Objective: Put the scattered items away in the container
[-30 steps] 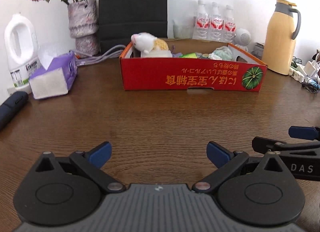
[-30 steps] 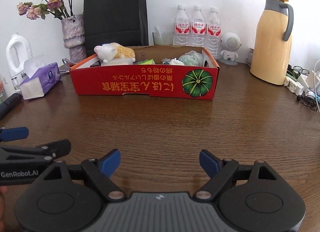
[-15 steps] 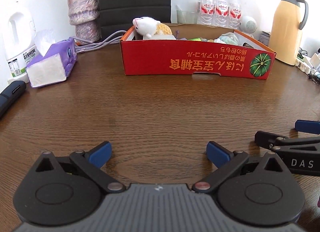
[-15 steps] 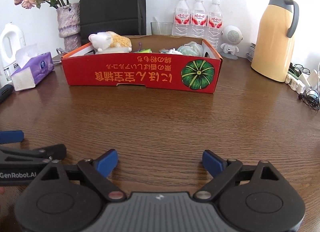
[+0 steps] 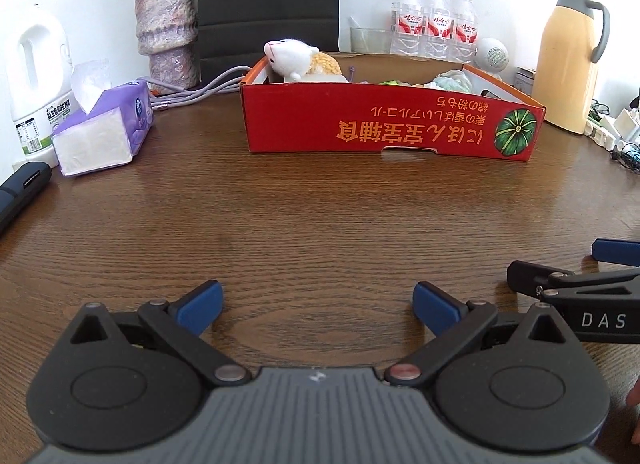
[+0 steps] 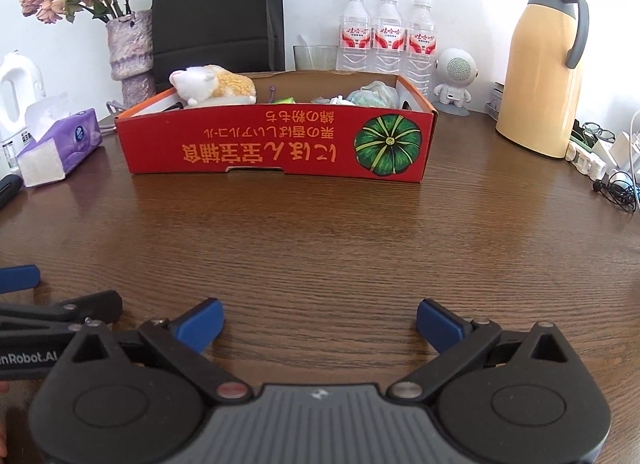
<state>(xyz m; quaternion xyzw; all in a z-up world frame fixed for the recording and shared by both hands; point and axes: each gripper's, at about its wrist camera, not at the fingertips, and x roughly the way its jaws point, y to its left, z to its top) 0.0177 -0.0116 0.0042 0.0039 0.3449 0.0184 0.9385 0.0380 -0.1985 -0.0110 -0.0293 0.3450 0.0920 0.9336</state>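
A red cardboard box (image 5: 392, 128) with a green pumpkin print stands at the far middle of the brown wooden table; it also shows in the right wrist view (image 6: 276, 144). Inside lie a white and yellow plush toy (image 5: 298, 62) (image 6: 212, 84), crumpled pale items (image 6: 372, 94) and other small things. My left gripper (image 5: 318, 306) is open and empty, low over bare table well in front of the box. My right gripper (image 6: 320, 324) is open and empty beside it, at a like distance from the box. Each gripper shows at the other view's edge.
A purple tissue pack (image 5: 104, 132), a white jug (image 5: 36, 80), a vase of dried flowers (image 5: 166, 32) and a black bag (image 6: 218, 8) stand at the left and back. Three water bottles (image 6: 386, 32), a small white speaker (image 6: 454, 78), a yellow thermos (image 6: 546, 64) and cables (image 6: 612, 180) stand at the right.
Both grippers have drawn slightly nearer the box and tilted, so the box sits lower and larger in view. Both stay open and empty.
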